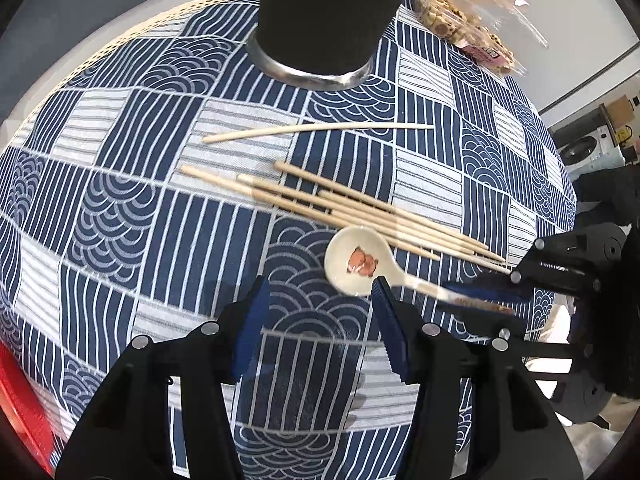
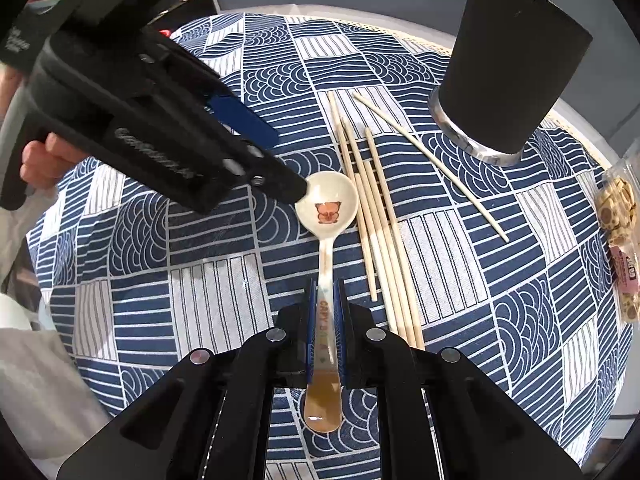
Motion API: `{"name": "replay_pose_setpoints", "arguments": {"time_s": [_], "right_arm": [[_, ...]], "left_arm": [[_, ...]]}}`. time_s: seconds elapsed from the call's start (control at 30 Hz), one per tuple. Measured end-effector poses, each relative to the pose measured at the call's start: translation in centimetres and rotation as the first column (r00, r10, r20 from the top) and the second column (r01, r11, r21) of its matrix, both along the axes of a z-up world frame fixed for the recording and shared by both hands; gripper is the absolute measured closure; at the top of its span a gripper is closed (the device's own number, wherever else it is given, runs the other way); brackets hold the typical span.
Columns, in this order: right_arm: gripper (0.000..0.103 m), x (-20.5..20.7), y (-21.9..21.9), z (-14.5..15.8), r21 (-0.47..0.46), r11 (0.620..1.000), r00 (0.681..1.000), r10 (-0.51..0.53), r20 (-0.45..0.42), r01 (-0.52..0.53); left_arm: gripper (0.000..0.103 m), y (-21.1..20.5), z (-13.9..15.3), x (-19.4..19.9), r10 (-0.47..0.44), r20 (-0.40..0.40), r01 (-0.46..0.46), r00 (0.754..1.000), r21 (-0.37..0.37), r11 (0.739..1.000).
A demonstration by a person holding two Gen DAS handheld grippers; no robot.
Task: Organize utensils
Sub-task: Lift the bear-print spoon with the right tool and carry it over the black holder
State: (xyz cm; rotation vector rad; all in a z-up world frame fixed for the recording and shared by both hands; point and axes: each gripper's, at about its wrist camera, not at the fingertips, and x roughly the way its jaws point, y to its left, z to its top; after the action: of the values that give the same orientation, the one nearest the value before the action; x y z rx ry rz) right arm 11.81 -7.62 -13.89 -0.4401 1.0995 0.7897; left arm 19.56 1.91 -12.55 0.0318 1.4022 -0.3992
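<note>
A cream spoon [image 2: 326,208] with an orange animal print lies on the blue patterned cloth; it also shows in the left wrist view [image 1: 356,266]. My right gripper [image 2: 325,304] is shut on the spoon's handle. My left gripper [image 1: 318,296] is open, just left of the spoon's bowl, one fingertip [image 2: 296,192] touching or nearly touching its rim. Several wooden chopsticks [image 2: 380,232] lie bundled right beside the spoon, and one single chopstick [image 2: 432,160] lies apart. A tall black cup [image 2: 508,68] with a metal base stands beyond them, also seen in the left wrist view [image 1: 324,20].
A clear packet of biscuits [image 2: 620,216] lies at the table's right edge, also in the left wrist view [image 1: 460,16]. A red object [image 1: 20,400] sits at the left edge. The patterned cloth [image 2: 200,300] covers the round table.
</note>
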Motion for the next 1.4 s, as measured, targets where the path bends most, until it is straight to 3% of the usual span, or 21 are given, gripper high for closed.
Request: {"name": "replay_pose_setpoints", "arguments": {"time_s": [0.17,0.27,0.37,0.43,0.5,0.8,1.4], "right_arm": [[0.095,0.2,-0.1,-0.3,0.006,1.0,1.0,-0.014,-0.004,0.014],[0.095,0.3,0.0,-0.5,0.016,1.0,1.0,-0.018,-0.01,0.018],[0.095,0.2,-0.3,-0.7,0.018,1.0,1.0,-0.017,-0.015,0.017],[0.095,0.2,-0.5,-1.1,0.011,1.0,1.0,-0.02,-0.022,0.02],[0.095,0.3,-0.7,-1.3,0.016,0.999,0.999,-0.028,-0.026,0.028],[0.095,0.0,-0.5,-0.1,0.028,1.0,1.0,-0.008,-0.017,0.008],[0.095,3.3,0.6,7.4,0.099,0.988,0.986,0.108,0.124,-0.12]], "left_arm": [[0.05,-1.4,-1.1,1.0,-0.053,-0.027,0.053,0.998,0.001,0.999],[0.056,-2.0,-1.5,1.3,-0.074,-0.023,0.074,0.997,0.009,0.997],[0.09,-2.3,-1.7,1.6,-0.088,-0.013,0.088,0.996,0.015,0.996],[0.094,-2.1,-1.7,1.8,-0.094,-0.021,0.094,0.995,-0.01,0.996],[0.096,-1.8,-1.5,1.8,-0.084,-0.029,0.083,0.996,-0.033,0.996],[0.096,-0.9,0.7,0.8,-0.075,0.028,0.076,0.997,-0.013,0.997],[0.097,0.4,10.4,1.9,0.017,0.18,-0.03,0.983,0.069,0.997]]}}
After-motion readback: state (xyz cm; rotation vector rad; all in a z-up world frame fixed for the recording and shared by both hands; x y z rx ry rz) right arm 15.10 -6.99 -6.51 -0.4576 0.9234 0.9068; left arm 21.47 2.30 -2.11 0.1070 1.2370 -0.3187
